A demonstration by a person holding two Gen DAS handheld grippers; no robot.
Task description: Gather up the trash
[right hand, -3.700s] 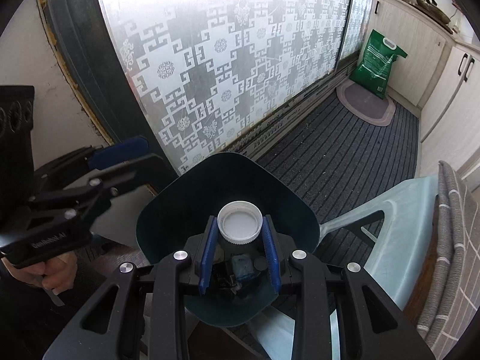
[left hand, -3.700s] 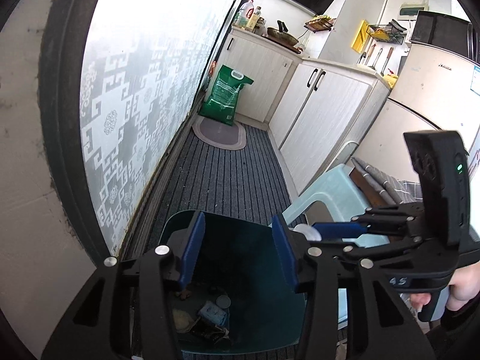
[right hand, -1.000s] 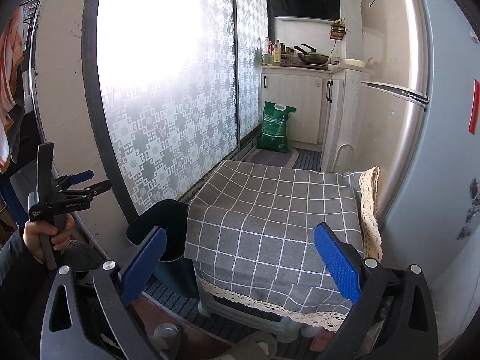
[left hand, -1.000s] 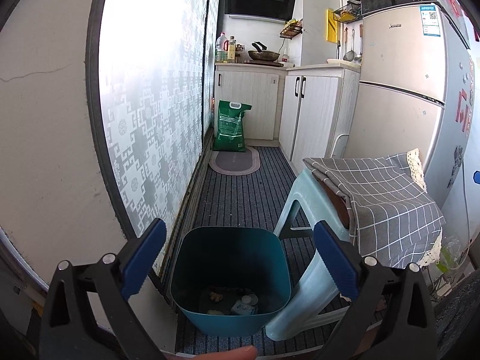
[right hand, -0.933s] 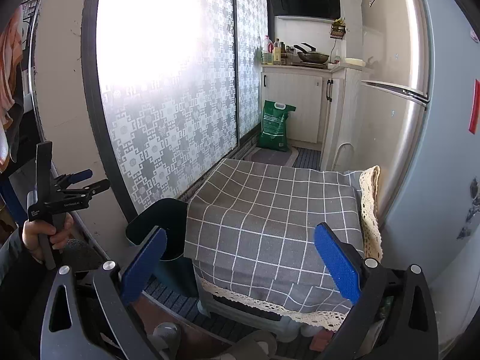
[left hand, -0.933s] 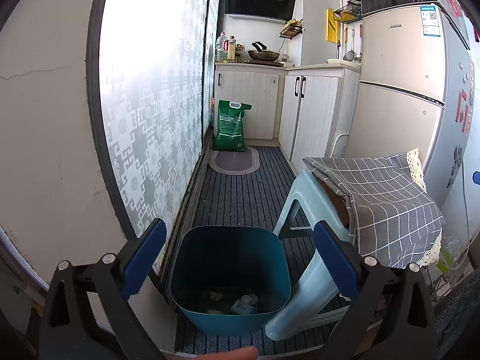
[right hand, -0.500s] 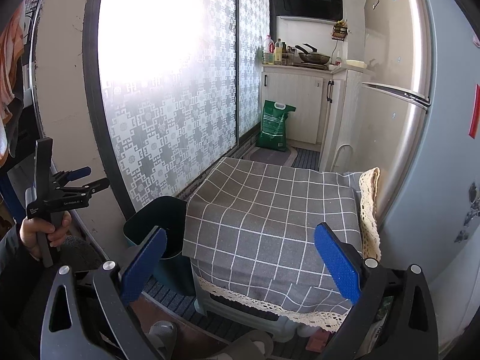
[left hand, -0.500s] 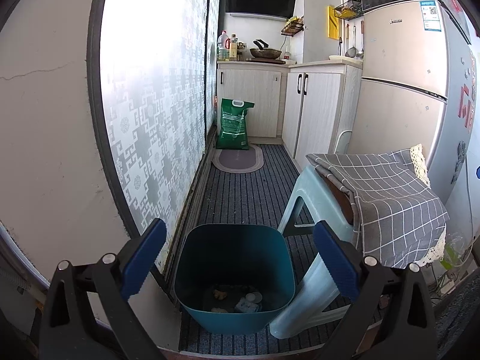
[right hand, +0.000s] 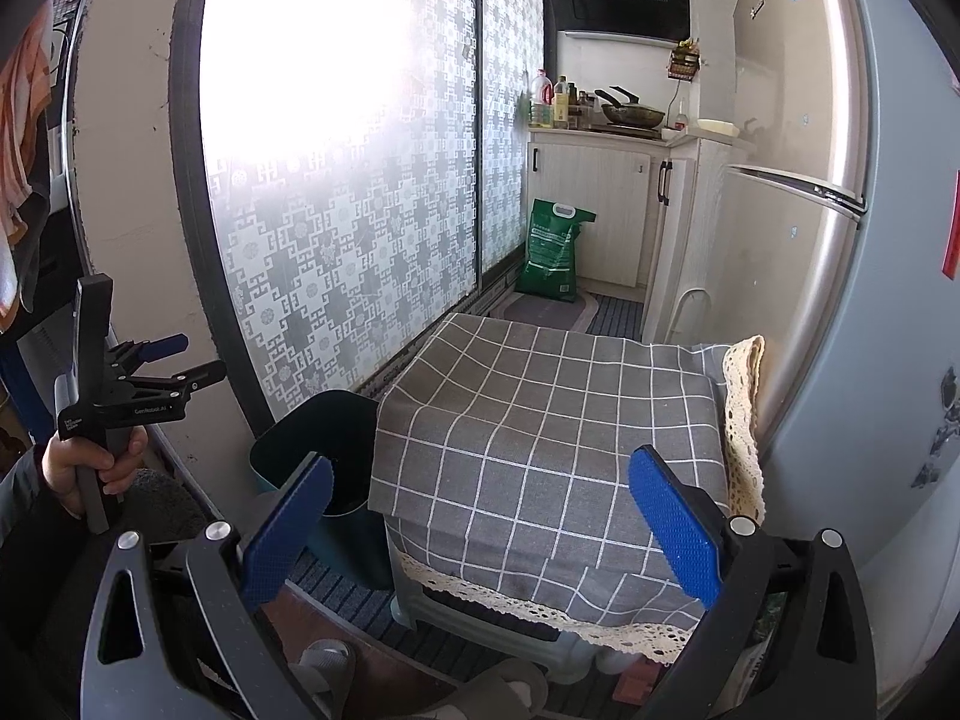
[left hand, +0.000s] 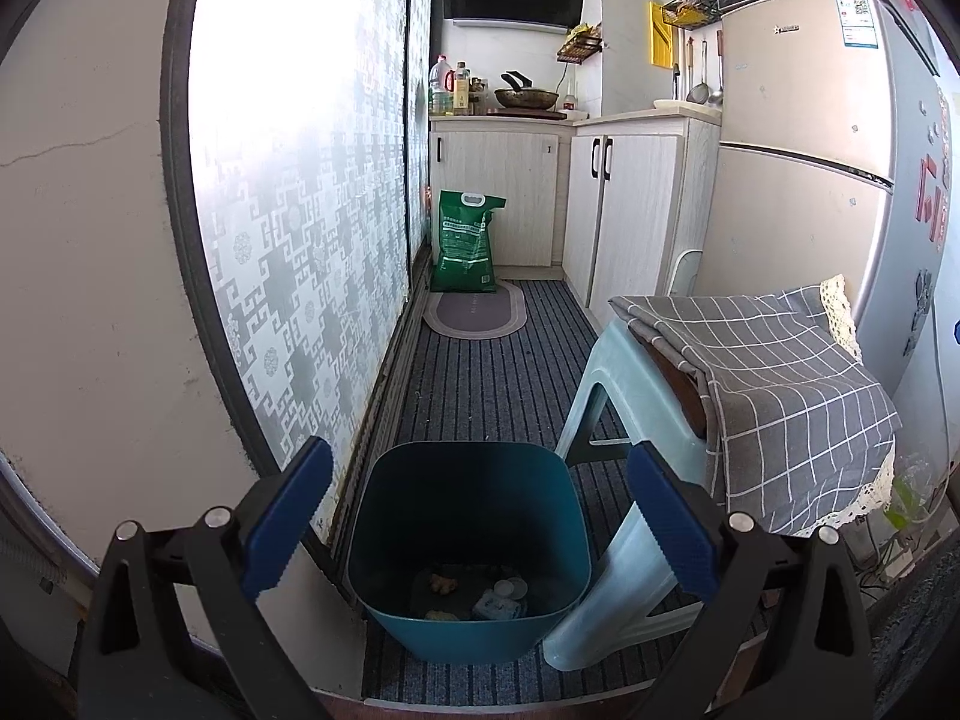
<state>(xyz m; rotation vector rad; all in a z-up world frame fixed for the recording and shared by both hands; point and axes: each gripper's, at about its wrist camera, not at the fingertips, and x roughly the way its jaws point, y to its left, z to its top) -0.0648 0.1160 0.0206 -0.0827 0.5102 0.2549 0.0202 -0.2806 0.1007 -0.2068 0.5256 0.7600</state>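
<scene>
A teal trash bin (left hand: 420, 630) stands on the striped floor mat beside a pale plastic stool. In its bottom lie a white bottle cap (left hand: 510, 588), a crumpled wrapper (left hand: 495, 606) and some food scraps (left hand: 441, 583). My left gripper (left hand: 480, 525) hovers above the bin's near rim, wide open and empty. My right gripper (right hand: 480, 525) is also wide open and empty, held over the grey checked cloth (right hand: 540, 450) on the stool. In the right wrist view the bin (right hand: 324, 438) is left of the stool, and the left gripper (right hand: 174, 363) is held by a hand at far left.
A patterned glass sliding door (left hand: 300, 210) runs along the left. A fridge (left hand: 810, 180) stands at the right behind the stool (left hand: 618, 396). A green bag (left hand: 465, 246) and an oval mat (left hand: 474, 315) lie by the far cabinets (left hand: 624, 210).
3.7 s ago the right gripper held the white bottle cap over the bin; the cap now lies in the bin. Both grippers have opened wide and pulled back and up.
</scene>
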